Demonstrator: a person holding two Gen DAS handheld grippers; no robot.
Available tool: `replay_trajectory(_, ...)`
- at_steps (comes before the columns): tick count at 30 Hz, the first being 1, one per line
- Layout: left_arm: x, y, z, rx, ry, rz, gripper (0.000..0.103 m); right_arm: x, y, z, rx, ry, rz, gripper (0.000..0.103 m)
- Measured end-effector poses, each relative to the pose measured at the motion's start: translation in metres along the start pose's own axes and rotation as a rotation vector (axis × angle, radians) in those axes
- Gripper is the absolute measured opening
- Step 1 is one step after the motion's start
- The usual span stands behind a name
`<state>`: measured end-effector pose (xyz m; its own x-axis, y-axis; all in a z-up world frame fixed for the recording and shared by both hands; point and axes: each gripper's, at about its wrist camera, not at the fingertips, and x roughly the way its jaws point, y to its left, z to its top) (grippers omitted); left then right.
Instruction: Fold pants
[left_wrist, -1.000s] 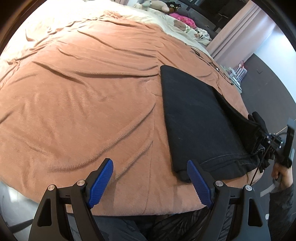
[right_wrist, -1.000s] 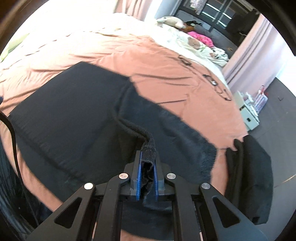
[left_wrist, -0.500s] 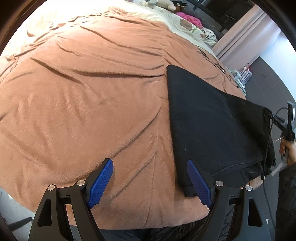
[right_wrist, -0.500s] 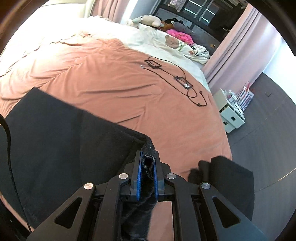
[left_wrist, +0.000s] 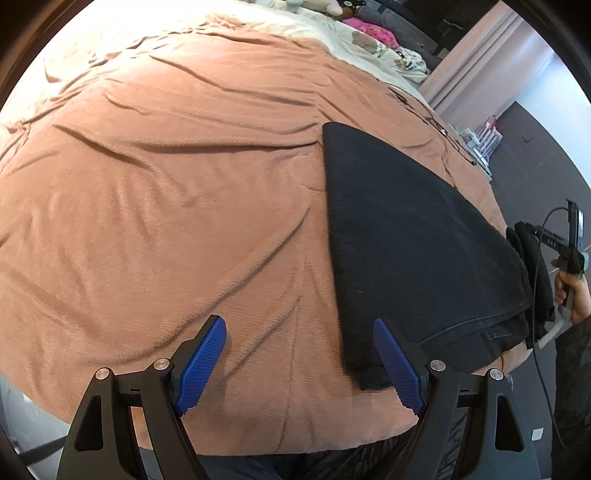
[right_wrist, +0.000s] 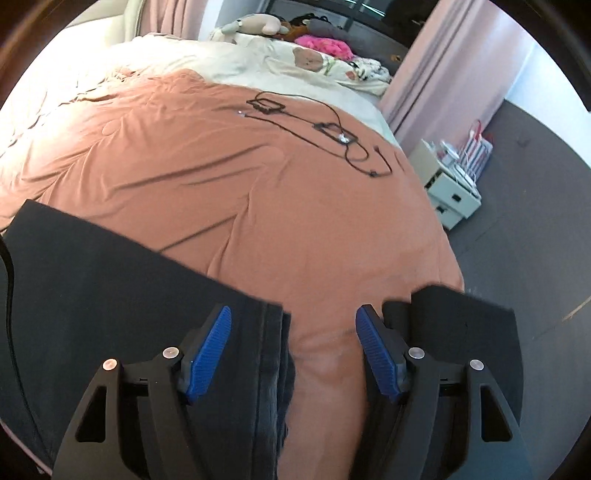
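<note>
While both claws stand spread:
Left claw (left_wrist: 299, 363): empty, over bed (left_wrist: 166, 184).
Right claw (right_wrist: 293, 350): empty, above pants (right_wrist: 110, 280) edge.
Right view only: cables (right_wrist: 332, 136), upper centre; drawer unit (right_wrist: 450, 192), right.

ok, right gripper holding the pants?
No: the right gripper is open, its fingers apart and empty above the pants.

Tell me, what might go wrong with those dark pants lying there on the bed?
The folded black pants lie at the near edge of the rust-orange blanket; a nudge might slide them off. The right claw is open just above their edge and could snag a layer. Another dark garment alongside could get mixed in.
</note>
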<state>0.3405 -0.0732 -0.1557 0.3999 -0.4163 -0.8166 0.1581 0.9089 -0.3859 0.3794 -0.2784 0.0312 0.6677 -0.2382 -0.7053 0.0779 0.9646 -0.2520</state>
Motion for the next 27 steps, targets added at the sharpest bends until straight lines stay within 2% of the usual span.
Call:
replay_trajectory(4, -0.002, -0.010, -0.002, 0.033, -0.001, -0.009, 0.084, -0.011, -0.006, -0.021, 0.071, 0.009, 0.061, 0.069)
replay_trajectory(9, -0.003, -0.026, -0.005, 0.075, 0.000, -0.017, 0.084, -0.027, -0.022, -0.051, 0.218, 0.026, 0.177, 0.069)
replay_trajectory(16, 0.003, -0.045, -0.011, 0.129, 0.013, -0.007, 0.084, -0.044, -0.036, -0.086, 0.354, 0.014, 0.303, 0.069)
replay_trajectory(19, 0.007, -0.051, -0.013, 0.152, 0.018, 0.010, 0.084, -0.050, -0.054, -0.100, 0.415, 0.013, 0.353, 0.069)
replay_trajectory(21, 0.009, -0.055, -0.014, 0.163, 0.022, 0.016, 0.084, -0.060, -0.066, -0.121, 0.483, 0.010, 0.396, 0.069)
replay_trajectory(25, 0.015, -0.060, -0.017, 0.181, 0.034, 0.033, 0.084, -0.057, -0.080, -0.148, 0.592, 0.016, 0.481, 0.069)
replay_trajectory(27, 0.021, -0.062, -0.020, 0.201, 0.050, 0.074, 0.084, -0.052, -0.085, -0.161, 0.637, 0.024, 0.526, 0.069)
